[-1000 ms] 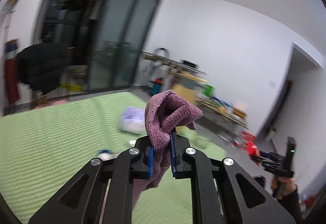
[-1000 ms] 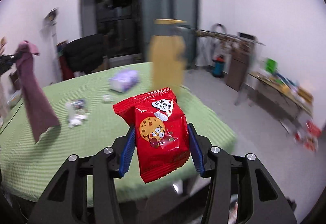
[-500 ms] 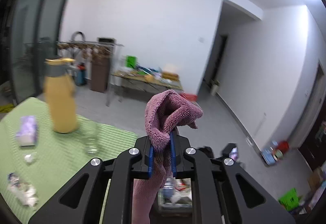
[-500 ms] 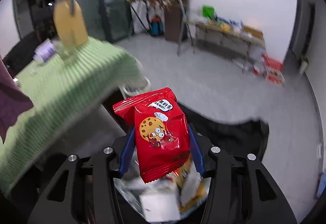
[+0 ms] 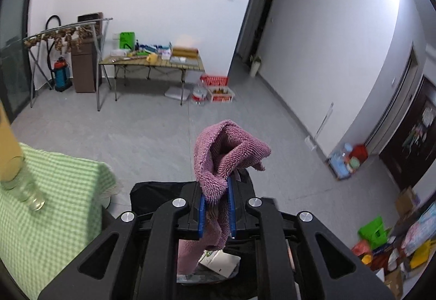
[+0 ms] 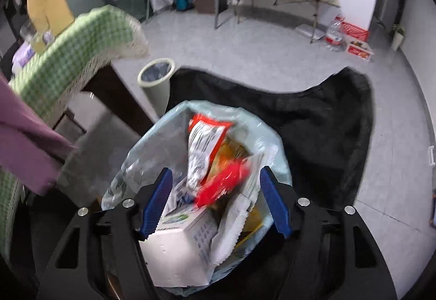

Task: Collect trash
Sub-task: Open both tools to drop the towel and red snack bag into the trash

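The right claw (image 6: 215,201) is opening over the trash bag (image 6: 152,141), a red wrapper (image 6: 222,185) loose between its jaws; the left claw (image 5: 216,208) clamps a purple cloth (image 5: 223,152).

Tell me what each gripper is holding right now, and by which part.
The left gripper pinches the purple cloth at a bunched fold, ends hanging free. The right gripper holds nothing: its jaws are opening and the red snack packet is dropping into the trash bag.

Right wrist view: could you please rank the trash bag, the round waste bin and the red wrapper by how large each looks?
1. trash bag, by far the largest, though nearest the camera.
2. waste bin.
3. red wrapper; blurred, so its outline is unsure and it may roughly match the bin.
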Motion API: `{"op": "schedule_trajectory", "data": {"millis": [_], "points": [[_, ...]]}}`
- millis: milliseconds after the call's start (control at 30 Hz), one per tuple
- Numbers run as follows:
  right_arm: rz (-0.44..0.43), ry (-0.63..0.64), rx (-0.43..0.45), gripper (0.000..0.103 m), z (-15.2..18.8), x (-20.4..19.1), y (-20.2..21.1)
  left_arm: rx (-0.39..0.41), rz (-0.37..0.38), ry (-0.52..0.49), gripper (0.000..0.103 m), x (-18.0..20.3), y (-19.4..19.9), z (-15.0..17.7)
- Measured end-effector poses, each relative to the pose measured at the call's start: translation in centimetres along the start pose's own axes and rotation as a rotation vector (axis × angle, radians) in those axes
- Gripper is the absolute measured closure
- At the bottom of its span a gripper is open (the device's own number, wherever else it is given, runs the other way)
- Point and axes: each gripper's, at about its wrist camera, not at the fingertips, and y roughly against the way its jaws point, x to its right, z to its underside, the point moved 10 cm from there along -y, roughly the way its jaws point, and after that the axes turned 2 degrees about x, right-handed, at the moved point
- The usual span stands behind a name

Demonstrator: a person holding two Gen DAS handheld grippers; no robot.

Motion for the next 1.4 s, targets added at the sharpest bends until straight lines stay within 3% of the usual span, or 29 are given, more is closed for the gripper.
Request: {"op": "schedule_trajectory", "data": {"millis": [167, 300, 400, 500, 567, 600, 633, 700, 833, 1000, 1100, 1233, 1400], "points": [[0.097, -0.040, 0.162, 0.036, -2.0, 3.5, 5.2, -0.106, 0.036, 0.021, 0.093, 1.0, -7.3, 2.3], [0.112, -0.088, 0.239, 0.034, -2.3, 5.7, 8.7, -0.190, 0.029, 0.070, 0.093, 0.0, -12.5, 5.0], [0.121, -0.113, 0.261, 0.033, -2.0, 6.8, 9.8, -0.264, 0.003, 0.083, 0.093, -1.3, -16.7, 8.9], [0.122, -0.126, 0.255, 0.033, -1.4, 7.0, 9.7, -0.412, -0.014, 0.144, 0.090, -3.6, -21.0, 14.9], [0.118, -0.126, 0.242, 0.033, -0.9, 6.9, 9.2, -0.487, -0.008, 0.231, 0.078, -5.4, -23.4, 18.3], [0.116, -0.122, 0.231, 0.033, -0.7, 6.6, 8.8, -0.488, -0.009, 0.269, 0.062, -6.0, -23.8, 19.1], [0.114, -0.116, 0.225, 0.033, -0.5, 6.5, 8.6, -0.487, -0.012, 0.307, 0.053, -6.7, -24.1, 19.8], [0.116, -0.107, 0.213, 0.033, -0.3, 6.1, 8.0, -0.506, -0.012, 0.327, 0.047, -7.4, -24.2, 20.7], [0.103, -0.100, 0.207, 0.033, -0.3, 5.4, 7.5, -0.432, -0.025, 0.276, 0.031, -7.4, -22.2, 18.6], [0.103, -0.083, 0.221, 0.033, -0.7, 4.6, 7.8, -0.353, -0.028, 0.191, 0.028, -6.1, -18.7, 14.9], [0.098, -0.088, 0.236, 0.033, -1.2, 4.2, 8.1, -0.250, 0.001, 0.153, 0.018, -5.4, -14.6, 12.7], [0.087, -0.082, 0.263, 0.033, -2.3, 3.2, 8.9, -0.155, 0.005, 0.101, 0.017, -5.1, -9.6, 10.5], [0.078, -0.028, 0.313, 0.033, -4.3, 0.5, 10.8, -0.031, -0.053, 0.072, 0.015, -6.9, -3.4, 8.3]]}}
